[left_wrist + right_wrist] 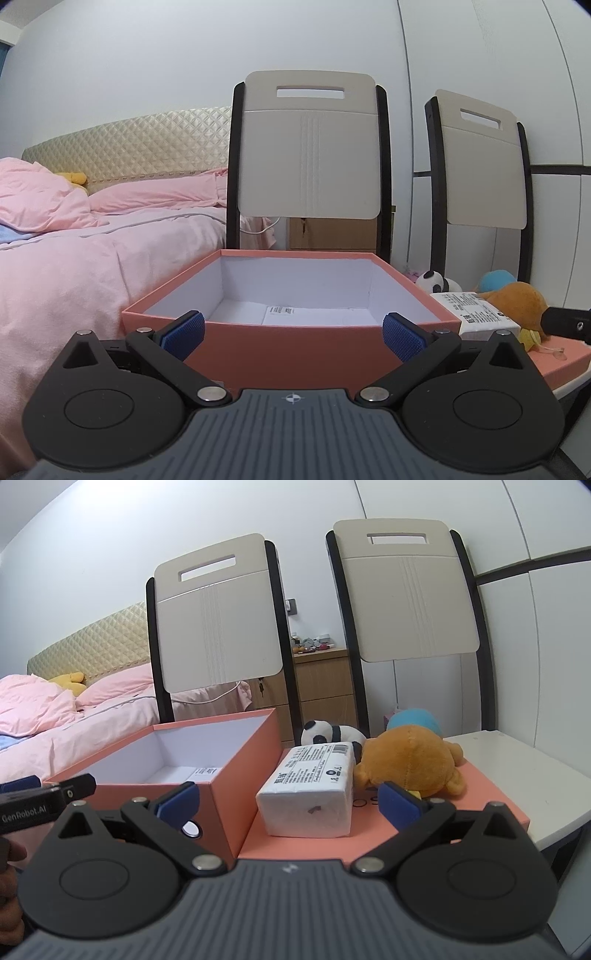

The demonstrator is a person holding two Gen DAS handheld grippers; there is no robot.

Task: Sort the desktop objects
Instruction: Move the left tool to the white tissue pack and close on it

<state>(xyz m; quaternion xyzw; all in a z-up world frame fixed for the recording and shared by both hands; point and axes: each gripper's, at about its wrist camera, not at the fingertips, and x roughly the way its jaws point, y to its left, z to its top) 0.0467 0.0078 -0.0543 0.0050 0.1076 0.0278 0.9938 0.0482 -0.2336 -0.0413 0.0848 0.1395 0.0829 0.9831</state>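
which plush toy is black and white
The panda, lying behind the tissue pack. The other two plush toys are orange and blue.

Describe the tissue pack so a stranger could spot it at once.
Find the open salmon-pink box; the flat pink lid lies to its right. The tissue pack sits on that lid, nearest the camera: the only white, printed, brick-shaped thing, beside round plush toys.

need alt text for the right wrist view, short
The open right gripper points at a white tissue pack lying on a pink box lid, with an orange plush, a panda plush and a blue plush behind it. An open pink box stands left.
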